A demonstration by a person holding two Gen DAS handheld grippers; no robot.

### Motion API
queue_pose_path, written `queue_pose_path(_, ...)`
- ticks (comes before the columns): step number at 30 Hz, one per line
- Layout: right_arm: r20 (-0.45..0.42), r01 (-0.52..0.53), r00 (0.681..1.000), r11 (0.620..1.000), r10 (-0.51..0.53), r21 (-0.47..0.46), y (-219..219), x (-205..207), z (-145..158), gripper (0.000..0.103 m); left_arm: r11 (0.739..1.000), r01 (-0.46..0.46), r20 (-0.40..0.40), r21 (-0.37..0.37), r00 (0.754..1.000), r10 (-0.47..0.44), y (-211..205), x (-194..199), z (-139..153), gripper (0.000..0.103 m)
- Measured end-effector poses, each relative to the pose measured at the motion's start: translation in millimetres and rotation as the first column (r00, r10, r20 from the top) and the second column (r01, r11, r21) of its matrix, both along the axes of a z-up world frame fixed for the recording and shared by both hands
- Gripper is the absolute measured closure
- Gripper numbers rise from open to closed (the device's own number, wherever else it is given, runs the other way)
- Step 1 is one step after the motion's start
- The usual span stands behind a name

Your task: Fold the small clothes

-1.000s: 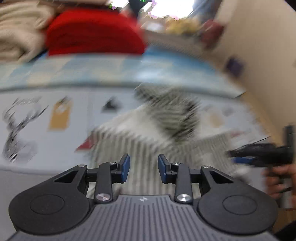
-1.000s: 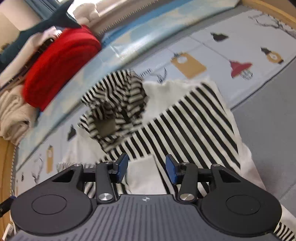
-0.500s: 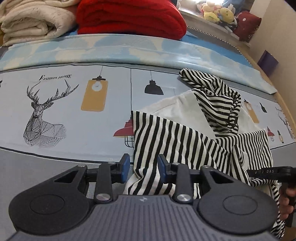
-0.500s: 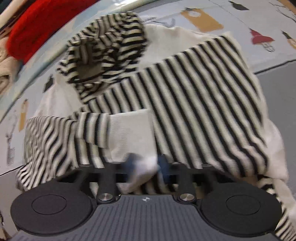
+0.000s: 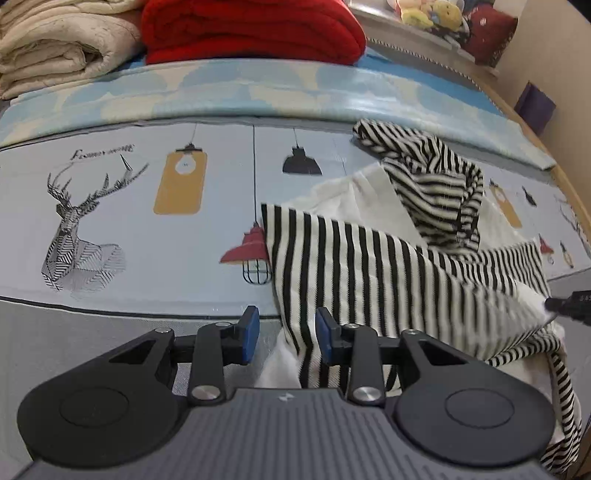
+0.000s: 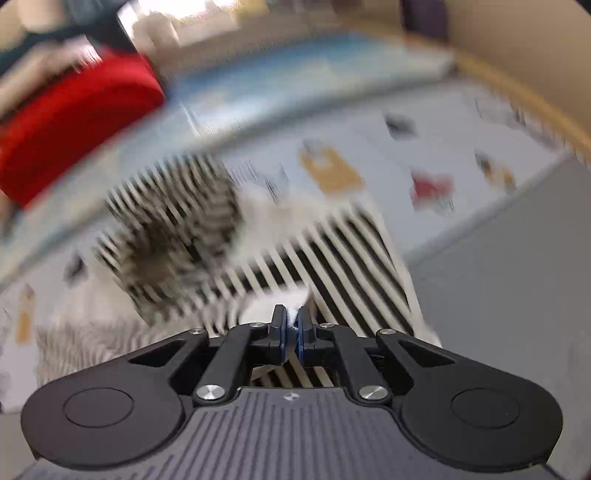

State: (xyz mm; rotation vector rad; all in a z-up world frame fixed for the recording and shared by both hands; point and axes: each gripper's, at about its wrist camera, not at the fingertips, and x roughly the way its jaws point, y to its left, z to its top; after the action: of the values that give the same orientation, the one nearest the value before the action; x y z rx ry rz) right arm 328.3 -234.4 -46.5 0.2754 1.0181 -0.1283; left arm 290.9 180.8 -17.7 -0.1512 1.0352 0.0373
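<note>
Your right claw (image 6: 290, 328) has just been closing, and now it pinches a white bit of the striped top (image 5: 369, 273) tight between its pads. That grip lets you lift this edge and carry it over for a fold. The right view is blurry, so the fine detail is hard to see.

Your left claw (image 5: 283, 336) is half open and holds nothing. The near corner of the top lies between its pads, but they do not press it. It looks ready to grab that corner so both hands can pull the cloth flat.

The top lies on the printed mat (image 5: 110, 192), at about 2 o'clock from your left claw. Its hood (image 5: 432, 184) is bunched up at the far end.

Above the deer (image 5: 74, 236), at 10 o'clock, there is curly writing, too faint to read for sure. A red blanket (image 5: 251, 29) sits at 12 o'clock.
</note>
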Motion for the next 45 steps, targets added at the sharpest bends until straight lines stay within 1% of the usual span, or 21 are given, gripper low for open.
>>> queue_pose_path(1, -0.053, 0.018, 0.998, 1.000, -0.017, 0.016, -5.3, 1.4, -9.3, 0.096, 1.000, 0.010, -0.014, 0.005, 1.000, -0.010, -2.9, 1.1, -3.6, 0.066)
queue_pose_path(3, -0.080, 0.066, 0.995, 0.998, -0.065, 0.011, -12.2, 1.4, -16.3, 0.092, 1.000, 0.029, -0.038, 0.011, 0.999, -0.028, -8.1, 2.7, -10.7, 0.066)
queue_pose_path(5, -0.047, 0.048, 0.998, 0.999, -0.048, 0.001, -11.6, 4.0, -11.2, 0.092, 0.999, 0.050, -0.058, 0.004, 0.997, -0.049, -13.4, 3.7, -17.6, 0.066)
queue_pose_path(7, -0.003, 0.023, 1.000, 1.000, -0.023, 0.011, -9.7, 5.7, -3.4, 0.084, 0.997, 0.066, -0.087, -0.033, 0.994, -0.068, -17.5, 5.0, -26.9, 0.066)
queue_pose_path(9, 0.016, 0.000, 1.000, 0.999, -0.001, 0.032, -7.8, 6.6, 1.6, 0.080, 0.995, 0.087, -0.124, -0.053, 0.988, -0.093, -20.1, 5.7, -38.2, 0.066)
queue_pose_path(10, 0.018, -0.003, 1.000, 0.999, 0.002, 0.044, -6.0, 7.4, 2.8, 0.080, 0.993, 0.118, -0.161, -0.022, 0.980, -0.120, -23.1, 6.9, -48.6, 0.066)
queue_pose_path(12, 0.014, -0.008, 1.000, 0.997, 0.007, 0.072, -1.3, 8.4, 4.3, 0.079, 0.980, 0.164, -0.263, 0.114, 0.956, -0.129, -23.5, 9.6, -72.0, 0.063)
queue_pose_path(13, 0.011, -0.015, 1.000, 0.996, 0.014, 0.089, 0.7, 9.5, 5.5, 0.079, 0.980, 0.144, -0.287, 0.138, 0.953, -0.099, -15.4, 11.5, -78.1, 0.052)
queue_pose_path(15, 0.018, -0.024, 1.000, 0.993, 0.022, 0.113, 5.6, 9.3, 9.5, 0.078, 0.996, 0.053, -0.264, 0.067, 0.964, -0.033, 4.6, 16.2, -68.5, 0.054)
queue_pose_path(18, 0.037, -0.032, 0.999, 0.990, 0.027, 0.134, 8.6, 8.6, 18.9, 0.075, 1.000, 0.006, -0.149, 0.029, 0.989, -0.001, 19.2, 20.2, -44.4, 0.055)
queue_pose_path(22, 0.057, -0.042, 0.998, 0.987, 0.034, 0.155, 9.7, 9.1, 26.0, 0.072, 0.994, -0.095, -0.077, -0.050, 0.993, 0.091, 36.3, 35.4, -39.8, 0.055)
queue_pose_path(26, 0.053, -0.047, 0.998, 0.989, 0.039, 0.143, 12.8, 10.9, 24.0, 0.072, 0.975, -0.169, -0.054, -0.146, 0.985, 0.163, 38.9, 59.0, -48.6, 0.055)
queue_pose_path(32, 0.059, -0.065, 0.997, 0.987, 0.056, 0.148, 16.0, 13.2, 24.9, 0.072, 0.961, -0.193, -0.094, -0.200, 0.980, 0.177, 26.0, 79.0, -72.3, 0.055)
queue_pose_path(34, 0.057, -0.069, 0.996, 0.988, 0.061, 0.141, 16.2, 14.6, 23.4, 0.072, 0.967, -0.173, -0.098, -0.187, 0.983, 0.157, 20.1, 83.3, -76.3, 0.055)
queue_pose_path(36, 0.046, -0.067, 0.997, 0.988, 0.061, 0.139, 16.0, 16.9, 20.0, 0.072, 0.971, -0.143, -0.100, -0.190, 0.987, 0.126, 16.1, 85.2, -80.3, 0.067)
queue_pose_path(37, 0.041, -0.065, 0.997, 0.988, 0.060, 0.140, 15.8, 17.5, 18.5, 0.072, 0.975, -0.119, -0.095, -0.190, 0.990, 0.102, 14.1, 85.5, -80.6, 0.092)
queue_pose_path(38, 0.037, -0.065, 0.998, 0.988, 0.060, 0.139, 16.0, 18.7, 16.7, 0.072, 0.981, -0.100, -0.084, -0.166, 0.993, 0.087, 13.1, 85.3, -78.4, 0.099)
queue_pose_path(40, 0.034, -0.066, 0.997, 0.988, 0.062, 0.136, 17.1, 20.0, 15.1, 0.072, 0.989, -0.094, -0.010, -0.113, 0.996, 0.093, 20.2, 83.3, -63.6, 0.099)
queue_pose_path(42, 0.034, -0.066, 0.997, 0.988, 0.062, 0.136, 18.6, 20.9, 14.7, 0.072, 0.987, -0.143, 0.044, -0.070, 0.988, 0.146, 33.4, 80.2, -49.5, 0.100)
queue_pose_path(44, 0.036, -0.073, 0.997, 0.988, 0.069, 0.137, 20.1, 21.7, 14.8, 0.072, 0.981, -0.184, 0.048, -0.068, 0.981, 0.188, 44.4, 76.3, -45.0, 0.101)
queue_pose_path(45, 0.037, -0.077, 0.997, 0.988, 0.072, 0.136, 21.0, 21.8, 14.6, 0.072, 0.984, -0.162, 0.021, -0.074, 0.986, 0.164, 44.8, 76.0, -46.6, 0.101)
